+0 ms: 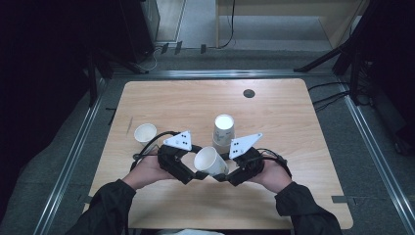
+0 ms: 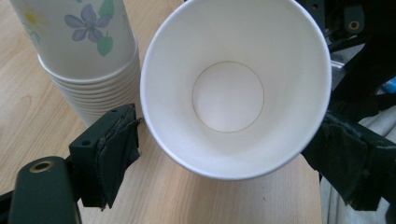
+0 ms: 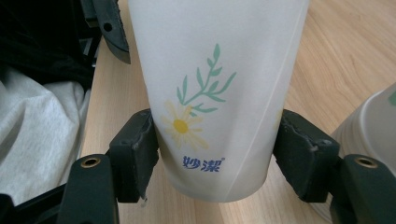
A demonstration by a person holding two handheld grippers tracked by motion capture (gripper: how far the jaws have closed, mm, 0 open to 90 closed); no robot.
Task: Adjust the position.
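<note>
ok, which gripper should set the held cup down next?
Right, probably. The right gripper is clamped on the paper cup near its base, while the left gripper stands open at its rim. The cup stack and single cup sit beyond them.

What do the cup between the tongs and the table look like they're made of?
Held cup: likely thin paper, matte white outside with a printed flower and leaf sprig, smooth white inside, a side seam line showing; any coating can't be told. Table: looks like light wood or wood-grain laminate, smooth, with faint grain lines.
</note>
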